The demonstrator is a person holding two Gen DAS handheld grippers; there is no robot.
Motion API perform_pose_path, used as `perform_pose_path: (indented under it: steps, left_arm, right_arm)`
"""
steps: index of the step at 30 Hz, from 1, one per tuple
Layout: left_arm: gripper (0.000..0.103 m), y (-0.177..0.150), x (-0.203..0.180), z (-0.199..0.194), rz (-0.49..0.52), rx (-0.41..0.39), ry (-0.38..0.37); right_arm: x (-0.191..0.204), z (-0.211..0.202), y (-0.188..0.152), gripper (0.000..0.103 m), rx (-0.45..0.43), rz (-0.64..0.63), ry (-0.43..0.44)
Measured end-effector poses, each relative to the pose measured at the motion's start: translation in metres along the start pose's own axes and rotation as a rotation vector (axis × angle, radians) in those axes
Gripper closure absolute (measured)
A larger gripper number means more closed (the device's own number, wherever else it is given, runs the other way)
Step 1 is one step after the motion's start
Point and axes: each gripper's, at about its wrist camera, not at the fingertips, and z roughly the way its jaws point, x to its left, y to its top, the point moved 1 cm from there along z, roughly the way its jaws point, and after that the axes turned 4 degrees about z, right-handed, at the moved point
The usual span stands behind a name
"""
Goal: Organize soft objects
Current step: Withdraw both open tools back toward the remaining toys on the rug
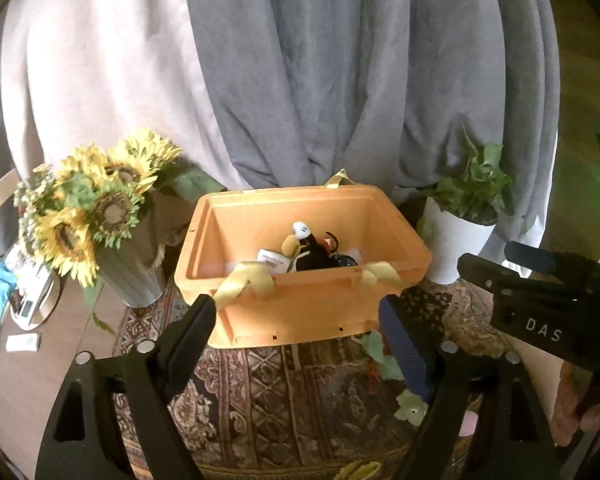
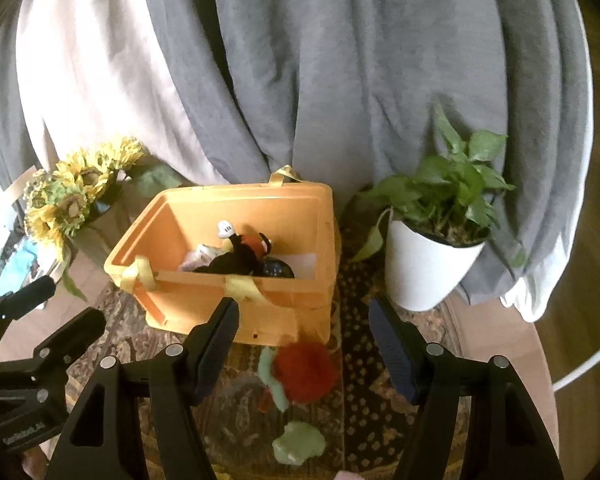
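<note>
An orange storage bin [image 1: 300, 312] with yellow ribbon handles stands on a patterned rug; it also shows in the right wrist view [image 2: 204, 300]. Inside lies a black plush toy [image 1: 314, 258] with a white glove, also visible in the right wrist view [image 2: 240, 258]. A red plush with green leaves [image 2: 304, 372] lies on the rug in front of the bin, between my right gripper's fingers. My right gripper [image 2: 304, 320] is open and empty above it. My left gripper [image 1: 298, 320] is open and empty, just in front of the bin.
A vase of sunflowers [image 1: 100, 216] stands left of the bin. A white pot with a green plant [image 2: 428, 264] stands to its right. Grey and white curtains [image 2: 340, 80] hang behind. Small items lie on the floor at far left [image 1: 24, 304].
</note>
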Motion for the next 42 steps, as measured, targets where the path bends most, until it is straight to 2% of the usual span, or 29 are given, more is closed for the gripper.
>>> perform_pose_path:
  steps: [9,10,13,18,31,42]
  left_arm:
    - [0.011,-0.035,-0.012,-0.017,-0.046,-0.006,0.023]
    - [0.011,-0.039,-0.013,-0.019,-0.048,-0.008,0.025]
    - [0.01,-0.049,-0.017,-0.023,-0.054,-0.005,0.031]
    - [0.008,-0.066,-0.026,-0.027,-0.059,0.016,0.027]
    - [0.007,-0.103,-0.053,-0.033,-0.047,0.046,0.066]
    - [0.007,-0.139,-0.069,-0.02,-0.084,0.135,0.069]
  right_arm:
    - [-0.013,-0.02,-0.032,0.034,-0.016,0.035,-0.023]
    - [-0.013,-0.023,-0.036,0.033,-0.023,0.037,-0.03]
    - [-0.017,-0.031,-0.049,0.019,-0.047,0.058,-0.039]
    - [-0.023,-0.04,-0.068,0.019,-0.06,0.052,-0.046]
    - [-0.046,-0.035,-0.113,0.019,0.019,0.07,-0.034]
    - [-0.058,-0.018,-0.147,0.019,0.113,0.038,-0.017]
